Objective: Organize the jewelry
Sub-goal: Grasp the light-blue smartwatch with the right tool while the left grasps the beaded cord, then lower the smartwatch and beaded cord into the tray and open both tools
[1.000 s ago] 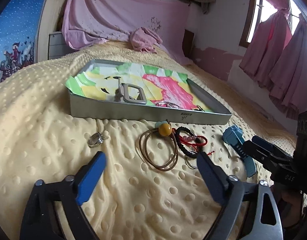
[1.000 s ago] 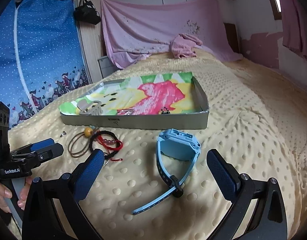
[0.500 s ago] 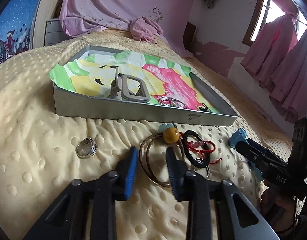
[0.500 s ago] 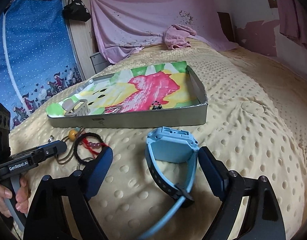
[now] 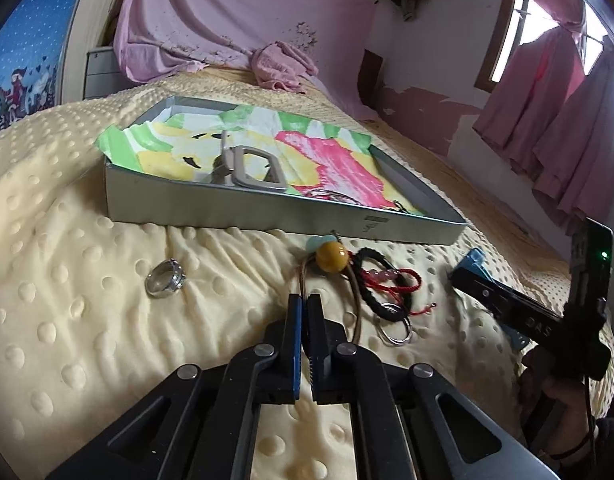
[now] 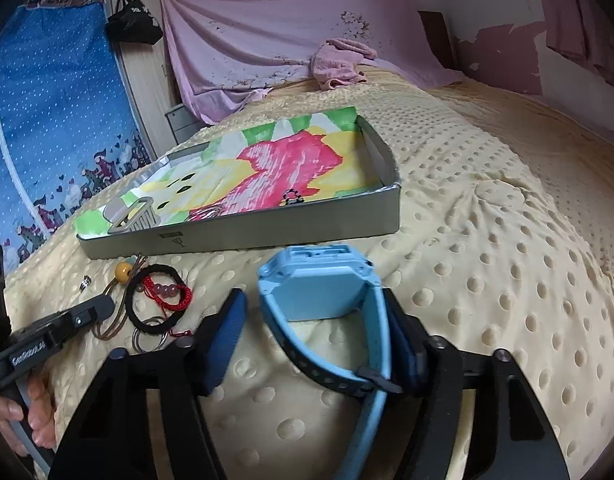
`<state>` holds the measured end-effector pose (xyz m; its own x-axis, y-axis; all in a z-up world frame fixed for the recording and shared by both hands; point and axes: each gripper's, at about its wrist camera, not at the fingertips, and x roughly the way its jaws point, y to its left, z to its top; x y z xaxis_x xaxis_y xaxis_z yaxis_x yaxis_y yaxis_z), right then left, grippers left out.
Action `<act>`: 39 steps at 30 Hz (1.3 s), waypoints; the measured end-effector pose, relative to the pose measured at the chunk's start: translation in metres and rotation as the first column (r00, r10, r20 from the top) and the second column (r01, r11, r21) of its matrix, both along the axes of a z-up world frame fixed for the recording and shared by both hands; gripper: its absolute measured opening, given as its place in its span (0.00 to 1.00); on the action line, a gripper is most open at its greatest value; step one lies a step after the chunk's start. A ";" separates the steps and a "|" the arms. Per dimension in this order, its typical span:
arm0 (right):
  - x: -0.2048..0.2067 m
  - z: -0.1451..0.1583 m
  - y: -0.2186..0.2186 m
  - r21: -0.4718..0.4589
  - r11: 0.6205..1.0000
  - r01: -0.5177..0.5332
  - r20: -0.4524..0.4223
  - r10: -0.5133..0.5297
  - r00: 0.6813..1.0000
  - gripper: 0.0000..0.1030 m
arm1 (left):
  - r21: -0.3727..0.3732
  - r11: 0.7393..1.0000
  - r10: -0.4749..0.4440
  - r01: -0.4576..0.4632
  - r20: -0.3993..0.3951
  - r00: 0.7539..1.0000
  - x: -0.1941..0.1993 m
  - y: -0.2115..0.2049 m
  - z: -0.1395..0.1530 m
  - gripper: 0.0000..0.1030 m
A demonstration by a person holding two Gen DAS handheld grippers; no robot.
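My left gripper is shut on the brown cord loop with the yellow bead, low on the yellow blanket. Beside it lie a black braided bracelet, a red bead bracelet, metal rings and a silver ring. My right gripper is open around the light blue watch; its right pad touches the strap. A grey tray lined with colourful paper holds a grey clip and small jewelry.
The tray also shows in the right wrist view. A pink cloth lies at the head of the bed. Pink curtains hang on the right. A blue patterned panel stands on the left.
My left gripper closed from wide open onto the brown cord loop. My right gripper moved forward over the blue watch and narrowed around it.
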<state>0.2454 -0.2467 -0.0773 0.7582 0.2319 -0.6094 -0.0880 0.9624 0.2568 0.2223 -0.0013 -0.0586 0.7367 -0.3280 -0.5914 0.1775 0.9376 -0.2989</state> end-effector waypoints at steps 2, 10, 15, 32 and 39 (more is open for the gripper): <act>-0.001 -0.001 -0.002 0.016 1.000 0.004 0.003 -0.004 1.000 0.52 | -0.002 1.000 -0.004 0.004 0.009 1.000 -0.003 -0.001 0.002 0.03; -0.012 0.003 0.007 0.021 0.998 -0.053 0.061 0.052 0.997 0.52 | -0.006 0.999 -0.048 0.048 -0.031 0.998 -0.011 -0.009 0.020 0.03; -0.021 0.016 0.016 0.005 0.995 -0.095 0.119 0.094 0.988 0.52 | -0.069 0.996 -0.052 0.050 -0.024 0.998 -0.006 -0.007 0.045 0.03; 0.033 0.068 0.017 0.020 0.995 -0.098 0.186 0.093 0.978 0.51 | -0.063 0.997 -0.036 0.044 0.114 0.993 0.071 -0.029 0.105 0.03; 0.071 0.055 0.016 0.010 0.996 -0.089 0.129 0.087 0.988 0.51 | -0.084 0.996 -0.014 0.018 0.050 0.999 0.113 -0.034 0.076 0.03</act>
